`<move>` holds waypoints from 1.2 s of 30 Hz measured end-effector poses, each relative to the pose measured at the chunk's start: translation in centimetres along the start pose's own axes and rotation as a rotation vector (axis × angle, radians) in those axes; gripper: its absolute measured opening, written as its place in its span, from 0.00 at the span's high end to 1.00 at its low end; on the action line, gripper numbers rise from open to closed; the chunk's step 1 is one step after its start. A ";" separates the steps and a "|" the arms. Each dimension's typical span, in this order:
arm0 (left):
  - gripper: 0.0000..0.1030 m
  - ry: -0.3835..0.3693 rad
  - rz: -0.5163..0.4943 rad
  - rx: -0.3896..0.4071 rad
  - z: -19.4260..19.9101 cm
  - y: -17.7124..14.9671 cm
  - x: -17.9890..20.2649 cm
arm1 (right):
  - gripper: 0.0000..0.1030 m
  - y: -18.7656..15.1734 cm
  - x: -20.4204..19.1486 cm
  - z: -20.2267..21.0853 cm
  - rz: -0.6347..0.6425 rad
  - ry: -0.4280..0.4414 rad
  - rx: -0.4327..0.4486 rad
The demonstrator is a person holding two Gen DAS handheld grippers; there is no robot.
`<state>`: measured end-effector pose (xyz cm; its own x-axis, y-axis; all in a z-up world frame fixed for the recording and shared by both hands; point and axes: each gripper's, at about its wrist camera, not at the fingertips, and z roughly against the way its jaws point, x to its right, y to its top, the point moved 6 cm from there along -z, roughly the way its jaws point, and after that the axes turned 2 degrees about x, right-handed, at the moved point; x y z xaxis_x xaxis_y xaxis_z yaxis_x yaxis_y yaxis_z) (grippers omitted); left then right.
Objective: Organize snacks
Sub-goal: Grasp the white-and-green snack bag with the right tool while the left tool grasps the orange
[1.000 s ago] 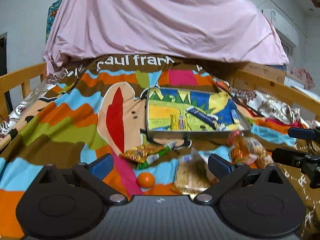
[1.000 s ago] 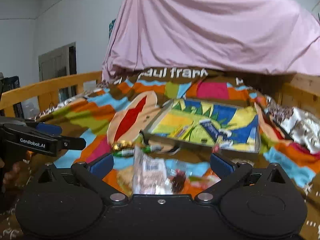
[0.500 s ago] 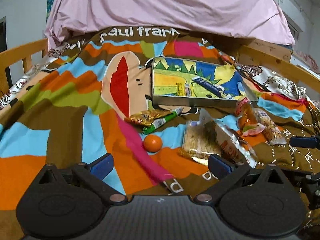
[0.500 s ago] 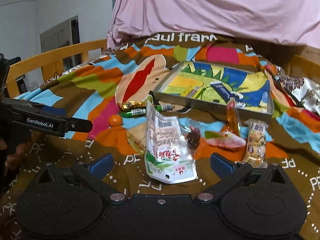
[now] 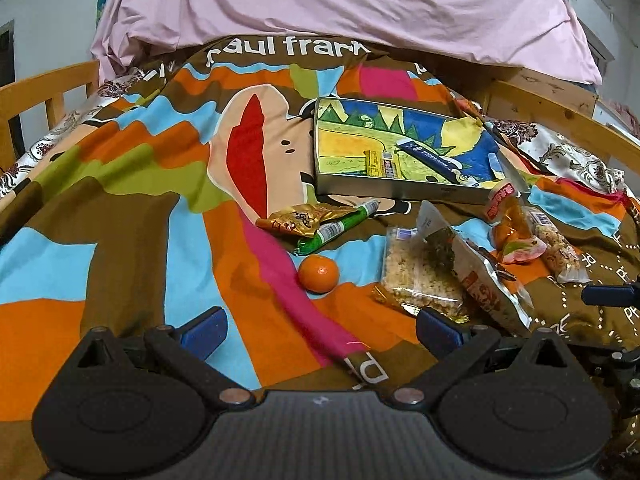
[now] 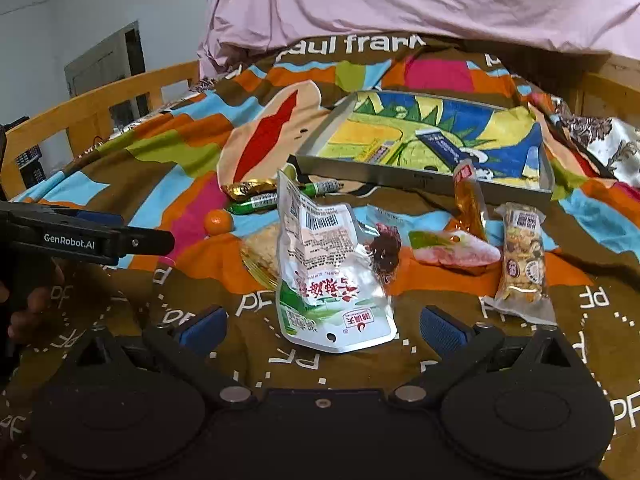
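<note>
A colourful shallow tray (image 5: 384,190) (image 6: 420,178) lies on the bed with a blue bar (image 5: 434,160) and a yellow bar (image 5: 374,162) inside. In front of it lie loose snacks: a small orange (image 5: 319,273) (image 6: 218,222), a gold packet (image 5: 298,220), a green stick (image 5: 340,226), a clear cracker pack (image 5: 416,276), a white pouch (image 6: 328,276), a pink packet (image 6: 456,250) and a cereal bar (image 6: 522,256). My left gripper (image 5: 320,328) is open and empty, just short of the orange. My right gripper (image 6: 320,326) is open and empty at the white pouch's near end.
The bed has a patterned blanket (image 5: 120,200) and wooden rails (image 6: 100,100) on both sides. A pink sheet (image 5: 320,4) hangs over the far end. The left gripper's body (image 6: 80,236) shows at the left of the right wrist view.
Both grippers have pulled back and tilted down, so the snacks now show in full. The white pouch has come out from between the right gripper's jaws and lies on the blanket.
</note>
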<state>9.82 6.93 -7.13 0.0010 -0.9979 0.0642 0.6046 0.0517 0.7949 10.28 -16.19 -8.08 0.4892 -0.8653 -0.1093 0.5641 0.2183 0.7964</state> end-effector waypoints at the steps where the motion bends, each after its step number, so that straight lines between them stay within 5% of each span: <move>1: 0.00 -0.001 0.001 -0.002 -0.2 0.0 -0.1 | 0.01 0.0 0.1 -0.2 -0.004 -0.001 -0.005; 11: 0.01 -0.040 0.042 -0.038 -3.1 0.4 -1.3 | 0.01 0.3 0.8 -2.5 -0.002 0.012 -0.038; 25: 0.02 -0.216 0.010 -0.037 -7.8 2.8 -0.7 | 0.01 0.4 1.9 -6.0 -0.096 0.105 -0.119; 29: 0.10 -0.265 0.024 -0.042 -7.9 2.6 -1.0 | 0.01 1.0 1.9 -6.9 -0.101 0.130 -0.112; 33: 0.31 -0.286 0.012 -0.057 -8.3 2.3 -1.2 | 0.02 1.5 2.0 -7.5 -0.147 0.172 -0.101; 36: 0.39 -0.282 0.007 -0.065 -8.6 2.0 -1.4 | 0.12 1.5 1.6 -7.3 -0.128 0.165 -0.090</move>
<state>17.88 8.05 -10.83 -0.2106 -0.9471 0.2423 0.6550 0.0473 0.7542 16.76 -13.92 -11.43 0.5079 -0.8044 -0.3083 0.6823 0.1572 0.7140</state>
